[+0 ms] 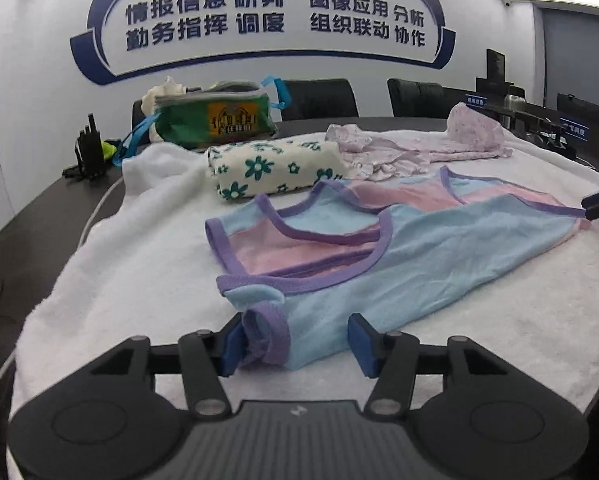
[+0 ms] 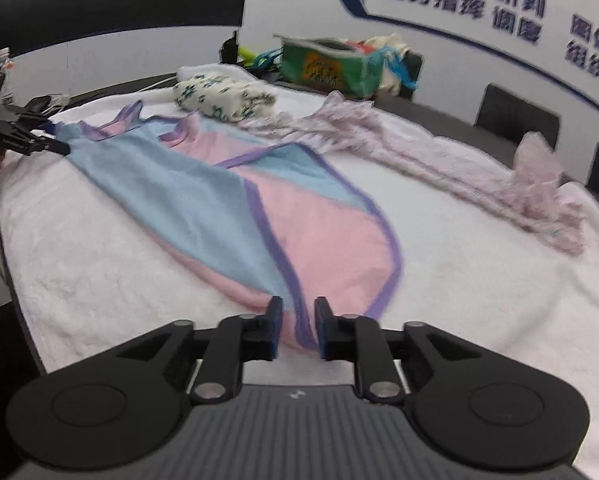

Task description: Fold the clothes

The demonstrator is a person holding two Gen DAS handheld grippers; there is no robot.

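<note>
Garment (image 1: 439, 248), blue and pink with purple binding, flat on white towel (image 1: 139, 280), its ends between my left gripper (image 1: 295, 344) and right gripper (image 2: 297, 330), both parted, unclamped; behind, green bag (image 1: 215, 120) with unreadable yellow label.

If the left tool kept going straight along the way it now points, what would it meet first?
The blue and pink garment: its purple-trimmed end already lies between the open fingers of the left tool. Further along that line sits the folded floral cloth, though depth is hard to judge in the fisheye view.
</note>
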